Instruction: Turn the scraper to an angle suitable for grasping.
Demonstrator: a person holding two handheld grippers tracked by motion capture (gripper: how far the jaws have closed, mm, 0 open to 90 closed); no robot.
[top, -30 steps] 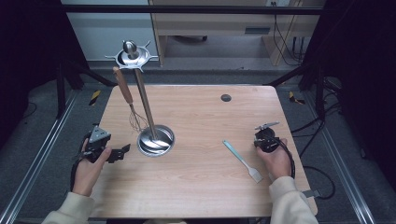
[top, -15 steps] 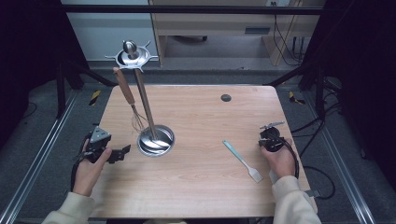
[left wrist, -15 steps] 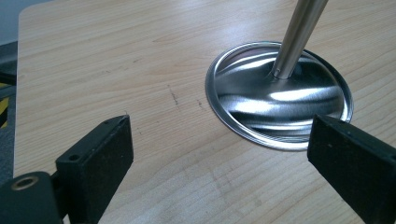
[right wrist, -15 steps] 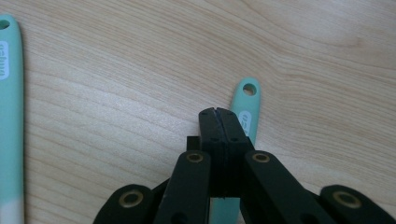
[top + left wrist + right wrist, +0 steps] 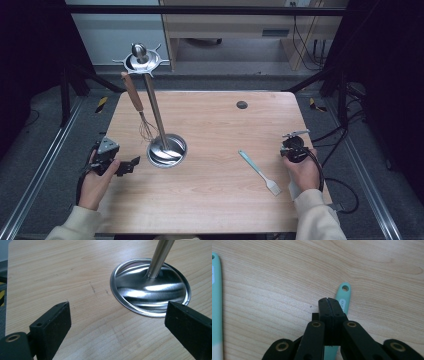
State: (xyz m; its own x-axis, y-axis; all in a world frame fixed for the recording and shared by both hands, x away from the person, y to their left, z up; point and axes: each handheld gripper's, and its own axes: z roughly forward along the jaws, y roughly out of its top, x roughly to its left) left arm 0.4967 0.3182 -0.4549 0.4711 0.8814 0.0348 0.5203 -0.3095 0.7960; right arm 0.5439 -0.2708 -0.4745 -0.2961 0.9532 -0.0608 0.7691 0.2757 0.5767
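A steel utensil stand rises from its round base (image 5: 165,149) (image 5: 150,292) at the table's left middle, and a wooden-handled whisk (image 5: 136,102) hangs from its hooked top (image 5: 140,59). My left gripper (image 5: 122,166) (image 5: 120,322) stands open just left of the base, with nothing between its jaws. A teal spatula (image 5: 259,172) (image 5: 216,302) with a pale head lies flat right of centre. My right gripper (image 5: 295,147) (image 5: 328,301) is shut, jaws pressed together, to the right of that spatula. A second teal handle (image 5: 344,292) with a hanging hole lies on the wood beneath those jaws.
The wooden table (image 5: 215,125) has a dark round grommet (image 5: 242,104) near its far edge. Metal frame rails run along both sides, and cables trail on the floor at the right. The stand's pole (image 5: 160,257) leans up close ahead of the left gripper.
My right gripper has shifted slightly to the right, away from the teal spatula. The left hand and the stand have not moved.
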